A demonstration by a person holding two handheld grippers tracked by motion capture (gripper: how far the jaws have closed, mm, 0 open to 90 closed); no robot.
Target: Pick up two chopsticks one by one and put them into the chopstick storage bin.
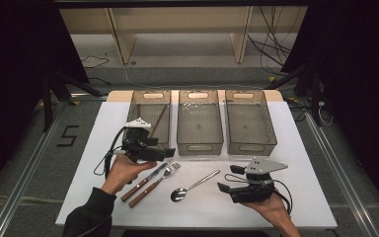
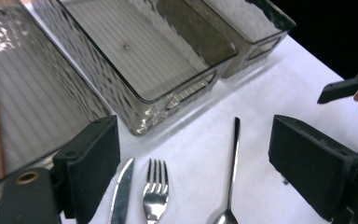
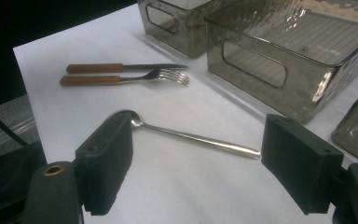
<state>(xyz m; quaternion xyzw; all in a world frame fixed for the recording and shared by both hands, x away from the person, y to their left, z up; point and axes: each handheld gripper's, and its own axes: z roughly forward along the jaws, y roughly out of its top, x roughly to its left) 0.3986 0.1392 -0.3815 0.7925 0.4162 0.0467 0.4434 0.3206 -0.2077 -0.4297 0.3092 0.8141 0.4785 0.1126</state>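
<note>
Apparently the cutlery gets sorted into the bins: the left hand-held gripper [image 1: 164, 153], jaws spread and empty, hovers over the knife [image 1: 139, 181] and fork [image 1: 154, 185]. At three o'clock from them, the spoon [image 1: 193, 186] lies on the counter [image 1: 306, 197] before the right hand-held gripper [image 1: 227, 178], also spread.

Three clear bins [image 1: 200, 123] in a row on white table [image 1: 103, 128]; brown stick [image 1: 159, 118] in left bin.
</note>
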